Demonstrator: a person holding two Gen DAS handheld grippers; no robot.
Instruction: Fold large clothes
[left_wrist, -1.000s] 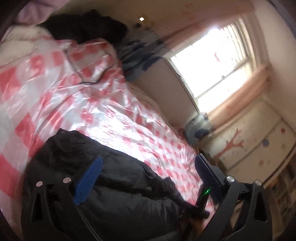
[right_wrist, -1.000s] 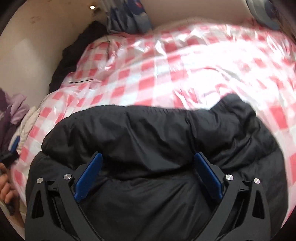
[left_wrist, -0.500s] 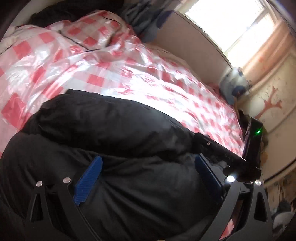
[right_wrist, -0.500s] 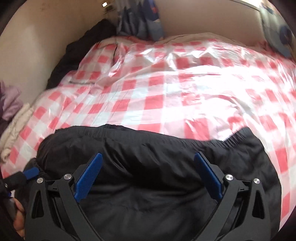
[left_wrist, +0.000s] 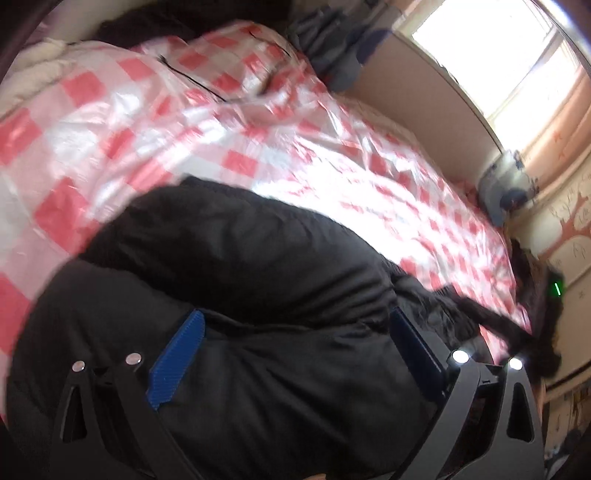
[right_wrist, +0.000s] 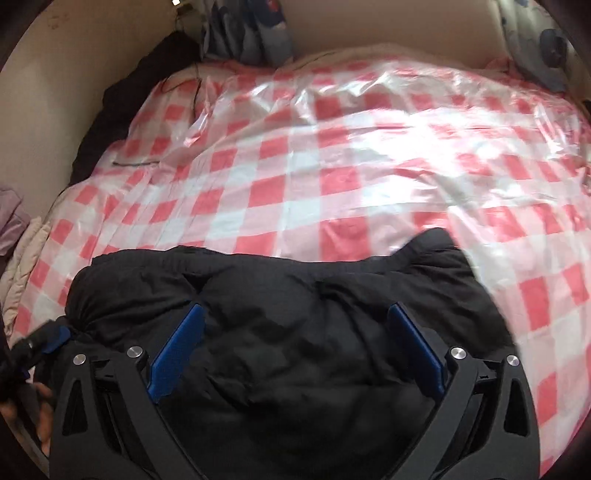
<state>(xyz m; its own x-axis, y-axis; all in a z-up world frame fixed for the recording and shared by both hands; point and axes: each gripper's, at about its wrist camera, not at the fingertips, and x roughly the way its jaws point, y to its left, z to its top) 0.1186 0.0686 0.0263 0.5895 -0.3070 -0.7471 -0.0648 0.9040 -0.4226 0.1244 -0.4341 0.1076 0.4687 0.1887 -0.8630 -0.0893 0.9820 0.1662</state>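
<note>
A bulky black padded jacket (left_wrist: 258, 280) lies bunched near the front edge of a bed under a red-and-white checked plastic sheet (left_wrist: 155, 122). My left gripper (left_wrist: 295, 321) hovers just over it, blue pads wide apart, nothing between them. In the right wrist view the same jacket (right_wrist: 295, 332) fills the lower middle. My right gripper (right_wrist: 295, 317) stands open above it, fingers spread either side of a fold. The other gripper's blue tip (right_wrist: 55, 338) shows at the jacket's left end, with a hand (right_wrist: 40, 413) below. The right gripper's body with a green light (left_wrist: 554, 291) sits at the jacket's right end.
The checked sheet (right_wrist: 314, 177) spreads far beyond the jacket. Dark clothes (right_wrist: 122, 110) and a blue-grey pillow (right_wrist: 251, 33) lie against the headboard wall. A pale bundle (right_wrist: 22, 258) hangs off the left edge. A bright window (left_wrist: 487, 55) and a blue-white cushion (left_wrist: 506, 184) are at the right.
Both grippers dropped closer over the jacket; the left one swung from facing the window to looking down across it. The jacket's right end shifted, blurred by motion. Both stay open.
</note>
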